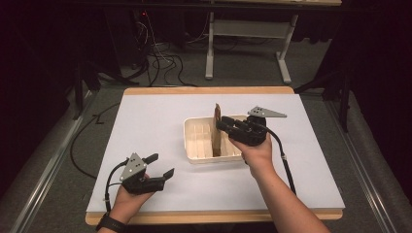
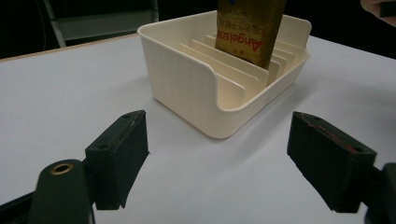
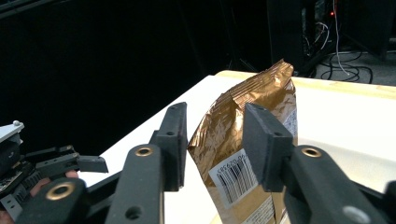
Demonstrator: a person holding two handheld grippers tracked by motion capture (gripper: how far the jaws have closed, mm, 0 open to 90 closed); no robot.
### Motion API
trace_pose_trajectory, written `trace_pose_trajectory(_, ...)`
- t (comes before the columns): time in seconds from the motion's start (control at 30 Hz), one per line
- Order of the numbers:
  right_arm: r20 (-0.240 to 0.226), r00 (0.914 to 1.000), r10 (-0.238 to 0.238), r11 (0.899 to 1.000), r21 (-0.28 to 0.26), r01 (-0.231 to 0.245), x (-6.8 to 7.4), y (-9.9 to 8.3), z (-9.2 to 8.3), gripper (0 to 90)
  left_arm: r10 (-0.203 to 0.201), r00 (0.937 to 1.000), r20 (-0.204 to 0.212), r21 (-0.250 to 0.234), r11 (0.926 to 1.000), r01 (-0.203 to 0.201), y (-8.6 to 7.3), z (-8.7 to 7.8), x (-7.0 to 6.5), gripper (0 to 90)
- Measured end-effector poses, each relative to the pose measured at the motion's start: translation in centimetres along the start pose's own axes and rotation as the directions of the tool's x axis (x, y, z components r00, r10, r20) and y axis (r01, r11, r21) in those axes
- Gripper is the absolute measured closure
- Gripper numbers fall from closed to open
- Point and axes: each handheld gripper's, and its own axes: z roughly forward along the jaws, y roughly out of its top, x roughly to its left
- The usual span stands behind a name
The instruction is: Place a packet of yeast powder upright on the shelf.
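A gold foil packet stands upright in one slot of a cream slotted tray in the middle of the table. My right gripper reaches in from the right, with a jaw on each side of the packet's upper part. In the right gripper view the packet sits between the jaws of this gripper; a gap shows at one jaw, so the jaws are open and not pressing. My left gripper rests near the front left, open and empty. In the left gripper view its jaws face the tray and the packet.
A white mat covers the wooden table. Beyond the far edge, cables lie on the floor beside a grey desk frame. The surroundings are dark.
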Motion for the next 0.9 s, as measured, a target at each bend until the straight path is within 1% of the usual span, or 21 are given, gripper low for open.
trace_pose_trajectory(0.03, 0.006, 1.0000, -0.004, 1.000, -0.001, 0.004, 0.1, 0.1, 0.0, 56.7, 0.000, 1.0000, 0.000, 0.000, 1.0000, 0.000, 0.0, 0.0, 0.0, 21.1)
trace_pose_trajectory(0.07, 0.009, 1.0000, -0.003, 1.000, -0.002, 0.003, 0.1, 0.1, 0.0, 54.9, 0.000, 1.0000, 0.000, 0.000, 1.0000, 0.000, 0.0, 0.0, 0.0, 21.1)
trace_pose_trajectory(0.17, 0.009, 0.9999, -0.009, 1.000, 0.005, 0.009, 0.2, 0.1, 0.1, 46.0, -0.001, 1.0000, -0.001, -0.001, 1.0000, 0.001, 0.0, 0.0, 0.0, 21.1)
trace_pose_trajectory(0.23, 0.023, 0.9994, -0.024, 1.000, 0.012, 0.024, 0.5, 0.1, 0.1, 37.5, 0.000, 1.0000, -0.001, 0.001, 1.0000, 0.000, 0.0, -0.1, 0.0, 21.1)
trace_pose_trajectory(0.27, 0.023, 0.9994, -0.024, 1.000, 0.012, 0.024, 0.5, 0.1, 0.1, 37.5, 0.000, 1.0000, -0.001, 0.001, 1.0000, 0.000, 0.0, -0.1, 0.0, 21.1)
trace_pose_trajectory(0.33, 0.041, 0.9980, -0.049, 0.999, 0.021, 0.049, 0.8, -0.1, 0.2, 29.2, -0.001, 1.0000, -0.002, -0.001, 1.0000, 0.001, 0.0, -0.1, 0.1, 21.1)
trace_pose_trajectory(0.37, 0.046, 0.9973, -0.056, 0.998, 0.027, 0.055, 0.9, -0.1, 0.2, 26.5, -0.002, 1.0000, -0.002, -0.002, 1.0000, 0.002, 0.0, -0.1, 0.1, 21.1)
trace_pose_trajectory(0.4, 0.062, 0.9951, -0.077, 0.996, 0.043, 0.074, 1.2, -0.3, 0.2, 22.5, -0.003, 1.0000, -0.004, -0.005, 1.0000, 0.003, 0.0, -0.2, 0.1, 21.1)
trace_pose_trajectory(0.47, 0.066, 0.9936, -0.092, 0.995, 0.051, 0.089, 1.4, -0.4, 0.2, 20.1, -0.005, 1.0000, -0.005, -0.005, 1.0000, 0.005, 0.0, -0.2, 0.2, 21.1)
trace_pose_trajectory(0.5, 0.066, 0.9936, -0.092, 0.995, 0.051, 0.089, 1.4, -0.4, 0.2, 20.1, -0.005, 1.0000, -0.005, -0.005, 1.0000, 0.005, 0.0, -0.2, 0.2, 21.1)
trace_pose_trajectory(0.57, 0.071, 0.9918, -0.106, 0.993, 0.061, 0.102, 1.5, -0.6, -0.2, 16.8, -0.007, 1.0000, -0.007, -0.008, 0.9999, 0.007, 0.0, -0.3, 0.3, 21.1)
trace_pose_trajectory(0.67, 0.075, 0.9915, -0.107, 0.993, 0.060, 0.102, 1.5, -0.6, -0.6, 16.3, -0.006, 0.9999, -0.009, -0.007, 1.0000, 0.006, 0.0, -0.4, 0.3, 21.1)
trace_pose_trajectory(0.73, 0.075, 0.9920, -0.101, 0.994, 0.059, 0.097, 1.4, -0.8, -1.2, 15.5, -0.008, 0.9999, -0.009, -0.008, 0.9999, 0.008, 0.0, -0.4, 0.4, 21.2)
trace_pose_trajectory(0.77, 0.082, 0.9906, -0.110, 0.993, 0.062, 0.105, 1.1, -1.0, -1.8, 15.3, -0.007, 0.9999, -0.009, -0.008, 0.9999, 0.007, 0.0, -0.4, 0.4, 21.1)
trace_pose_trajectory(0.87, 0.099, 0.9875, -0.123, 0.991, 0.069, 0.117, 0.8, -1.3, -2.5, 14.9, -0.006, 1.0000, -0.006, -0.006, 1.0000, 0.006, 0.0, -0.3, 0.3, 21.1)
trace_pose_trajectory(0.9, 0.109, 0.9862, -0.125, 0.991, 0.065, 0.118, 0.5, -1.7, -3.4, 14.9, -0.007, 1.0000, -0.006, -0.005, 1.0000, 0.006, 0.0, -0.3, 0.3, 21.1)
